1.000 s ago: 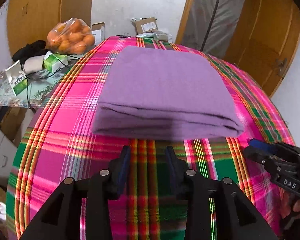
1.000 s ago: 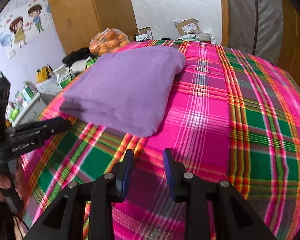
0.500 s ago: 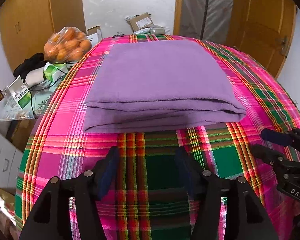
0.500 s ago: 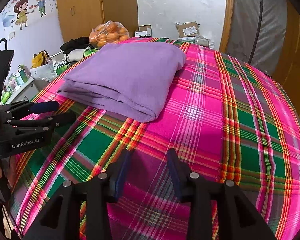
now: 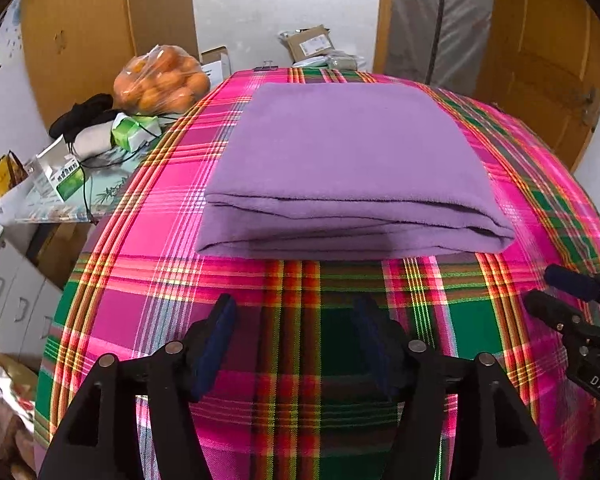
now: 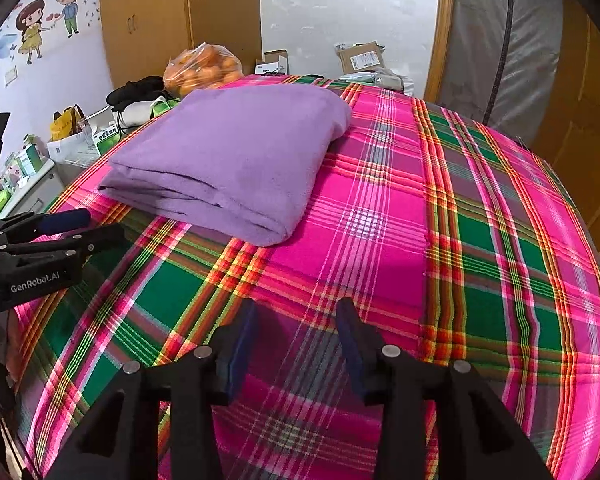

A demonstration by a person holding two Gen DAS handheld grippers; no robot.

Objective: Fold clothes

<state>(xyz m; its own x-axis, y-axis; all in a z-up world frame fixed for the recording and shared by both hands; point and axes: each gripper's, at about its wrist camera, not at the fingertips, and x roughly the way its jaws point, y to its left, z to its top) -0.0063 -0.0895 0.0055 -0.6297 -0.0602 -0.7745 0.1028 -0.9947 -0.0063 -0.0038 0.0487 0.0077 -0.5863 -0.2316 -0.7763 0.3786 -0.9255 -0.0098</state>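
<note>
We note one purple garment [image 5: 348,152], folded into a flat rectangle. It lies on the plaid cloth [image 5: 300,292], layered edges facing us.

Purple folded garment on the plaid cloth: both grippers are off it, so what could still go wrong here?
The purple folded garment shows loose layered edges along its near side; a gripper nudge could splay them. The left gripper and right gripper, jaws opening with nothing between, hover low over the plaid cloth and might snag it, dragging the garment.

walls: white, cartoon sticker [image 6: 48,20] | furniture: wooden wardrobe [image 5: 100,36], wooden door [image 5: 548,60] | light: even daylight
</note>
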